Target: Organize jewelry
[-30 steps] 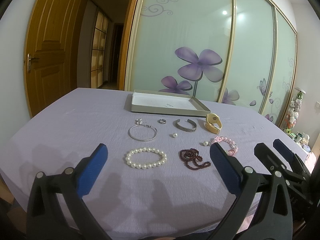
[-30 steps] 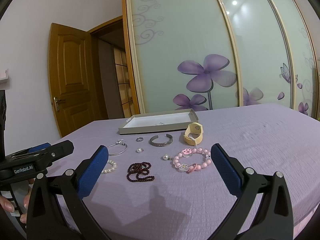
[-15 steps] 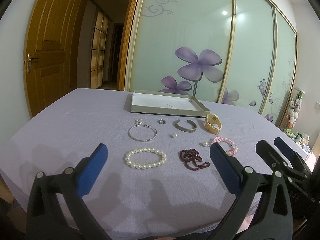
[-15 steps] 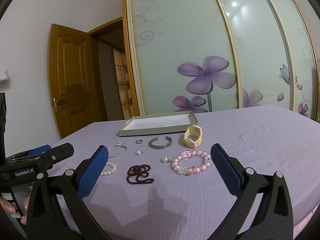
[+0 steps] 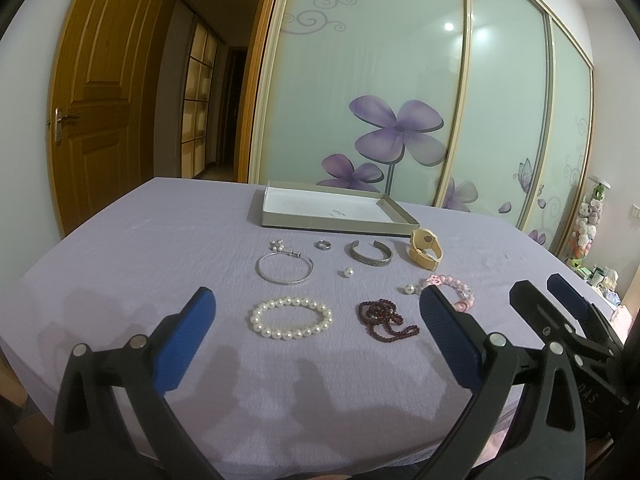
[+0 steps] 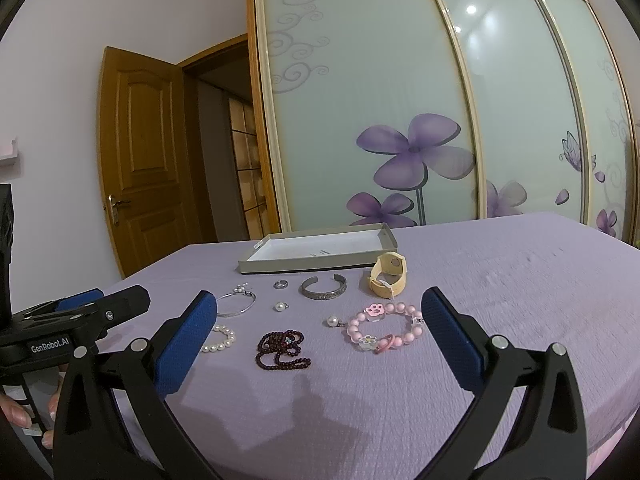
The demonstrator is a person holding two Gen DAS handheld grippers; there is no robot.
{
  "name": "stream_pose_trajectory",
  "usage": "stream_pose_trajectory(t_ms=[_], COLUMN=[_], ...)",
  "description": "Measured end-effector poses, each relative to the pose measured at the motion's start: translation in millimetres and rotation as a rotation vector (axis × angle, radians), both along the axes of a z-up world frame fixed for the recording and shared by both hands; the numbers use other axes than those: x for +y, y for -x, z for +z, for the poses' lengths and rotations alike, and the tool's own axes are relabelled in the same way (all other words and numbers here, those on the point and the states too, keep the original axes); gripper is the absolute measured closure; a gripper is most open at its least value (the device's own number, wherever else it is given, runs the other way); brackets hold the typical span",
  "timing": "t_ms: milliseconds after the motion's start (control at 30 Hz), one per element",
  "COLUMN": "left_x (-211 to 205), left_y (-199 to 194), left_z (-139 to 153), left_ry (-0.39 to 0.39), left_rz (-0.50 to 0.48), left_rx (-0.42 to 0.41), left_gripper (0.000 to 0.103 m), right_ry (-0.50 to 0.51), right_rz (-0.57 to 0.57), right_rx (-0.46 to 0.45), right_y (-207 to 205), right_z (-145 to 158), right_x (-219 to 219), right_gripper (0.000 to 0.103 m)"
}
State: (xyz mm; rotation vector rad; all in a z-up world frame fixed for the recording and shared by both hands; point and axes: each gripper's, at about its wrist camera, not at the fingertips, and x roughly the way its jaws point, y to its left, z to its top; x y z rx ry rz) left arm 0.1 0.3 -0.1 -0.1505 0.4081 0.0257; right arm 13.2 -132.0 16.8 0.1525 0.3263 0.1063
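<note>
Jewelry lies on a purple tablecloth (image 5: 120,264). A white pearl bracelet (image 5: 291,317), a dark red bead string (image 5: 384,319), a pink bead bracelet (image 6: 384,326), a thin silver bangle (image 5: 284,267), a silver cuff (image 5: 370,253), a small ring (image 5: 322,245), two loose pearls (image 5: 346,272) and a tan bracelet (image 5: 426,249) are spread out. A shallow grey tray (image 5: 336,210) with a white floor stands behind them. My left gripper (image 5: 314,316) is open above the pearl bracelet. My right gripper (image 6: 320,320) is open and empty near the pink bracelet and the red beads.
The right gripper shows in the left wrist view (image 5: 568,312), close at the right. The left gripper shows in the right wrist view (image 6: 80,316) at the left. Sliding glass wardrobe doors (image 5: 400,80) and a wooden door (image 5: 104,92) stand behind the table.
Both grippers have drifted slightly; the jewelry sits a little lower in the right wrist view. Nothing was taken hold of or moved.
</note>
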Motion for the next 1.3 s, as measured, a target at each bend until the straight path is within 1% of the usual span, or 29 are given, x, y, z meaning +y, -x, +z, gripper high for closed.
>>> stream_pose_trajectory(t_ms=[900,1133,1300], left_x=[0.1,0.1,3.1], left_y=[0.0,-0.3,-2.0], left_z=[0.1,-0.3,-2.0], left_ry=[0.001,0.004,0.009], left_rz=[0.000,0.001,0.002], left_rx=[0.000,0.005,0.018], left_gripper=[0.002,0.002,0.002], right_ry=[-0.002,-0.007,-0.010], right_rz=[0.000,0.000,-0.002], right_rx=[0.002,0.016,0.032], right_y=[0.0,-3.1,-9.3], right_z=[0.9,3.5,-1.2], right_x=[-0.6,-1.2,0.2], right_gripper=[0.001,0.001,0.001])
